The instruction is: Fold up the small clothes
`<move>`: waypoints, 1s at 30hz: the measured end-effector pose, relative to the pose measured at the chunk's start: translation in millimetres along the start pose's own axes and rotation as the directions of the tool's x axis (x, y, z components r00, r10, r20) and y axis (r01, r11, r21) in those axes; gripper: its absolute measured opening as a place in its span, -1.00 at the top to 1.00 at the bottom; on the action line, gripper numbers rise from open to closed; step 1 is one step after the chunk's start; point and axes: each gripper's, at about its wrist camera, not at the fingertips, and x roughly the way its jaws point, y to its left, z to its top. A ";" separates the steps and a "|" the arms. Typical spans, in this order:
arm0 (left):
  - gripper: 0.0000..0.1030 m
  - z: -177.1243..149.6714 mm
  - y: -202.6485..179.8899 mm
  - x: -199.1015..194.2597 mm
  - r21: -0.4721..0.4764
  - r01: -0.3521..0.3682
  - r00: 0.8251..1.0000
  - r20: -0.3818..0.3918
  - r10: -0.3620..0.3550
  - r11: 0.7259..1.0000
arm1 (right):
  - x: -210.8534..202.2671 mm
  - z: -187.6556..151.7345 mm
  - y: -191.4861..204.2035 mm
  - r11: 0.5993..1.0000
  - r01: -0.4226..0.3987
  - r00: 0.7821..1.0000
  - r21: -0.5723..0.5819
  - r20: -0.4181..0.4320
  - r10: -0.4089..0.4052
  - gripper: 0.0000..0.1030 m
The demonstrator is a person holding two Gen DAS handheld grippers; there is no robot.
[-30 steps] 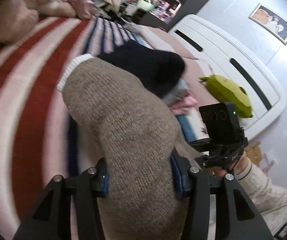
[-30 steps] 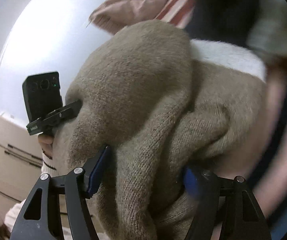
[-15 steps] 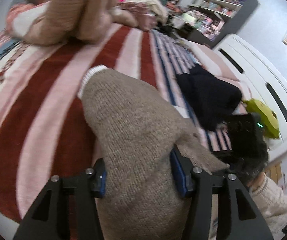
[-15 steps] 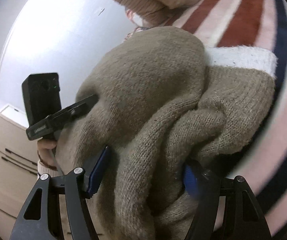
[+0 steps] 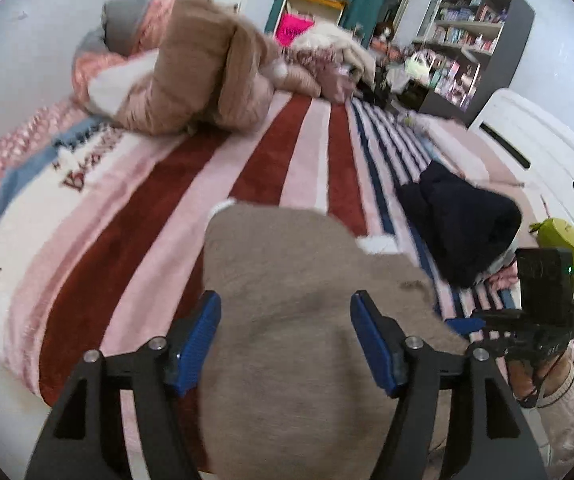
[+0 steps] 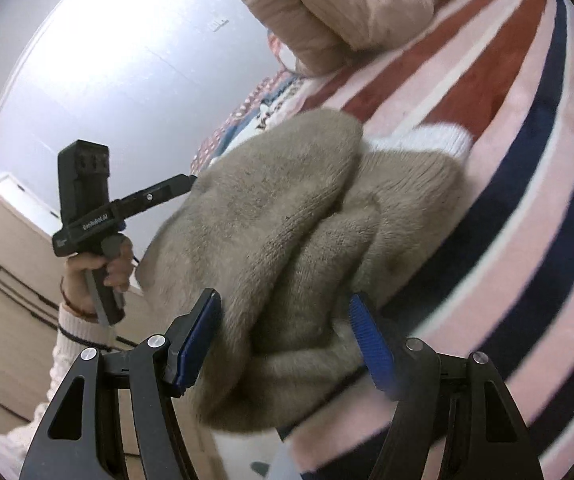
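Note:
A taupe knitted garment (image 5: 295, 280) with a white ribbed cuff (image 5: 375, 245) lies bunched on the striped blanket (image 5: 135, 240) near the bed's edge. My left gripper (image 5: 285, 344) straddles it, with the blue pads apart on either side of the knit. In the right wrist view the same garment (image 6: 287, 232) and its cuff (image 6: 427, 138) show, and my right gripper (image 6: 285, 344) also straddles a fold with its pads apart. The right gripper's body (image 5: 543, 312) shows at the right of the left wrist view; the left gripper's body (image 6: 87, 208) shows at the left of the right wrist view.
A dark navy garment (image 5: 463, 224) lies on the bed to the right, by a green plush toy (image 5: 571, 252). Pink and tan bedding (image 5: 199, 80) is heaped at the far end. A white headboard (image 5: 535, 160) and shelves (image 5: 471, 40) stand beyond.
Both grippers carried the taupe garment across the bed and lowered it onto the blanket. Their jaws have widened from a tight grip on the knit to standing apart around it.

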 end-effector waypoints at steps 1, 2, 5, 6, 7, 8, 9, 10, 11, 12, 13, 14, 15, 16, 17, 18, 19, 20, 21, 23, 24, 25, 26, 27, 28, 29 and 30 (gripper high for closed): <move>-0.24 -1.3 -6.5 -6.9 0.006 -0.017 1.000 0.018 0.017 1.000 | -10.2 -3.9 2.5 1.000 0.013 1.000 -0.014 0.011 -0.013 -0.24; -0.24 -2.1 -18.4 -13.5 0.018 -0.039 0.998 0.041 0.038 0.999 | -17.5 -8.0 4.2 0.999 0.021 1.000 -0.025 0.019 -0.021 -0.25; -0.24 -10.1 -51.4 -27.0 0.058 -0.093 0.992 0.085 0.088 0.994 | -45.6 -22.6 11.1 0.996 0.053 0.997 -0.065 0.058 -0.049 -0.26; -0.25 -13.8 -62.7 -30.9 0.070 -0.105 0.990 0.100 0.098 0.992 | -50.1 -25.8 15.7 0.995 0.066 0.996 -0.076 0.070 -0.061 -0.26; -0.25 -18.7 -78.7 -35.4 0.084 -0.114 0.987 0.121 0.103 0.990 | -61.3 -32.9 19.2 0.992 0.088 0.993 -0.087 0.086 -0.081 -0.26; -0.28 -22.6 -90.5 -39.8 0.093 -0.120 0.985 0.137 0.107 0.988 | -72.6 -41.0 21.7 0.988 0.116 0.989 -0.100 0.105 -0.106 -0.27; -0.31 -26.3 -104.6 -43.8 0.105 -0.130 0.982 0.154 0.113 0.986 | -85.8 -50.5 23.8 0.983 0.145 0.983 -0.111 0.128 -0.130 -0.27; -0.32 -31.1 -119.8 -48.3 0.118 -0.147 0.976 0.176 0.125 0.982 | -92.6 -56.1 25.6 0.979 0.164 0.979 -0.119 0.143 -0.147 -0.28; -0.33 -35.9 -137.8 -52.6 0.128 -0.174 0.967 0.210 0.145 0.976 | -106.3 -66.2 25.5 0.975 0.187 0.973 -0.123 0.162 -0.166 -0.28; -0.36 -40.9 -157.7 -56.2 0.142 -0.185 0.960 0.238 0.148 0.972 | -121.1 -76.8 25.5 0.969 0.216 0.963 -0.119 0.188 -0.192 -0.29; -0.37 -45.0 -174.7 -58.2 0.157 -0.182 0.956 0.260 0.137 0.971 | -132.7 -82.5 26.7 0.964 0.243 0.954 -0.111 0.210 -0.216 -0.30; -0.41 -48.6 -188.6 -60.1 0.167 -0.181 0.952 0.279 0.130 0.969 | -139.6 -88.2 27.1 0.958 0.266 0.944 -0.106 0.227 -0.237 -0.34; -0.45 -53.3 -207.6 -61.7 0.182 -0.179 0.946 0.301 0.119 0.967 | -153.6 -99.5 27.9 0.947 0.305 0.929 -0.098 0.251 -0.273 -0.35; -0.47 -57.5 -225.1 -63.2 0.193 -0.171 0.941 0.322 0.103 0.966 | -162.9 -106.7 27.7 0.940 0.329 0.918 -0.094 0.264 -0.295 -0.35; -0.53 -60.7 -239.5 -65.6 0.199 -0.162 0.938 0.336 0.088 0.966 | -174.4 -116.5 28.6 0.926 0.369 0.899 -0.086 0.285 -0.332 -0.35; -0.58 -65.2 -255.2 -67.8 0.207 -0.151 0.933 0.354 0.070 0.967 | -189.0 -128.6 31.0 0.908 0.411 0.876 -0.077 0.308 -0.371 -0.36; -0.61 -69.6 -271.3 -69.1 0.212 -0.140 0.926 0.375 0.052 0.967 | -202.3 -137.5 35.0 0.891 0.448 0.854 -0.069 0.328 -0.404 -0.37; -0.69 -73.7 -286.2 -70.0 0.217 -0.134 0.919 0.393 0.039 0.967 | -211.9 -144.7 37.9 0.876 0.479 0.833 -0.063 0.346 -0.431 -0.39; -0.76 -77.4 -300.0 -70.4 0.223 -0.131 0.912 0.409 0.029 0.966 | -225.3 -156.4 42.4 0.850 0.524 0.801 -0.055 0.371 -0.470 -0.43; -0.90 -87.3 -329.9 -72.2 0.239 -0.122 0.894 0.449 0.002 0.963 | -244.9 -172.1 51.6 0.804 0.594 0.741 -0.033 0.413 -0.530 -0.47; -0.98 -90.5 -338.3 -73.3 0.244 -0.118 0.887 0.463 -0.008 0.963 | -257.0 -182.6 57.1 0.776 0.630 0.701 -0.015 0.441 -0.561 -0.53; -0.98 -95.2 -349.4 -74.7 0.252 -0.107 0.876 0.481 -0.029 0.962 | -266.4 -190.1 60.6 0.761 0.649 0.677 -0.003 0.459 -0.576 -0.63; -0.98 -98.6 -358.0 -76.3 0.257 -0.101 0.870 0.492 -0.040 0.961 | -281.7 -201.3 67.3 0.738 0.675 0.641 0.013 0.486 -0.595 -0.69; -0.98 -99.9 -364.5 -76.2 0.257 -0.103 0.867 0.497 -0.040 0.961 | -287.3 -206.5 71.5 0.721 0.693 0.614 0.021 0.506 -0.606 -0.80; -0.98 -101.0 -370.8 -75.9 0.256 -0.112 0.865 0.500 -0.033 0.960 | -296.5 -215.7 78.1 0.692 0.721 0.572 0.031 0.537 -0.620 -0.91; -0.98 -102.3 -377.5 -75.1 0.260 -0.127 0.864 0.503 -0.022 0.957 | -301.5 -220.5 82.2 0.673 0.738 0.544 0.039 0.555 -0.629 -0.97; -0.98 -103.4 -382.3 -74.6 0.266 -0.134 0.864 0.504 -0.019 0.955 | -306.4 -223.9 85.7 0.654 0.755 0.519 0.046 0.568 -0.639 -1.00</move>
